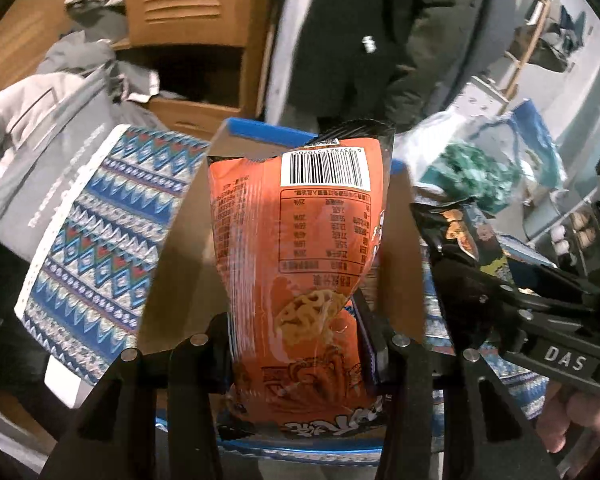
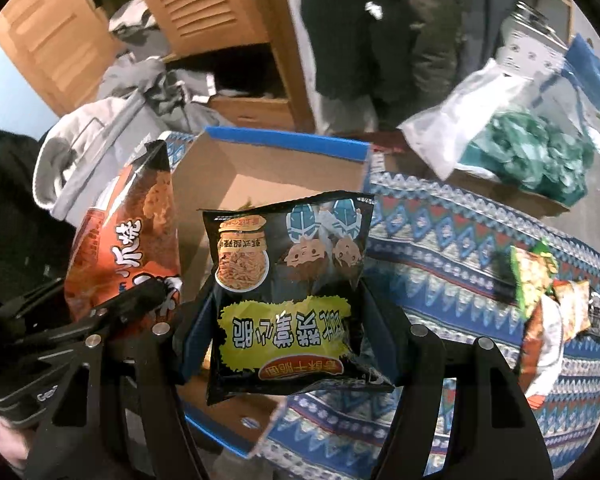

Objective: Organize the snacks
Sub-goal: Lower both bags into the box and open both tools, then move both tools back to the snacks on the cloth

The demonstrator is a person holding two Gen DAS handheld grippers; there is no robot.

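Observation:
My left gripper (image 1: 300, 340) is shut on an orange snack bag (image 1: 300, 220), barcode side facing the camera, held above an open cardboard box (image 1: 260, 130) with a blue rim. My right gripper (image 2: 284, 320) is shut on a black snack bag (image 2: 288, 280) with a yellow label, also over the box (image 2: 284, 140). In the right wrist view the left gripper (image 2: 132, 304) and its orange bag (image 2: 124, 240) sit just left of the black bag. The left wrist view shows the right gripper (image 1: 472, 280) with the black bag (image 1: 460, 232) at the right. The box's floor looks bare where visible.
The box stands on a blue patterned cloth (image 2: 440, 240). More snack packs (image 2: 540, 280) lie on the cloth at the right. A clear bag of green items (image 2: 532, 160) sits behind. Grey clothes (image 2: 100, 128) and a wooden cabinet (image 2: 204, 4) are behind left. A person in a dark coat (image 2: 360, 40) stands behind.

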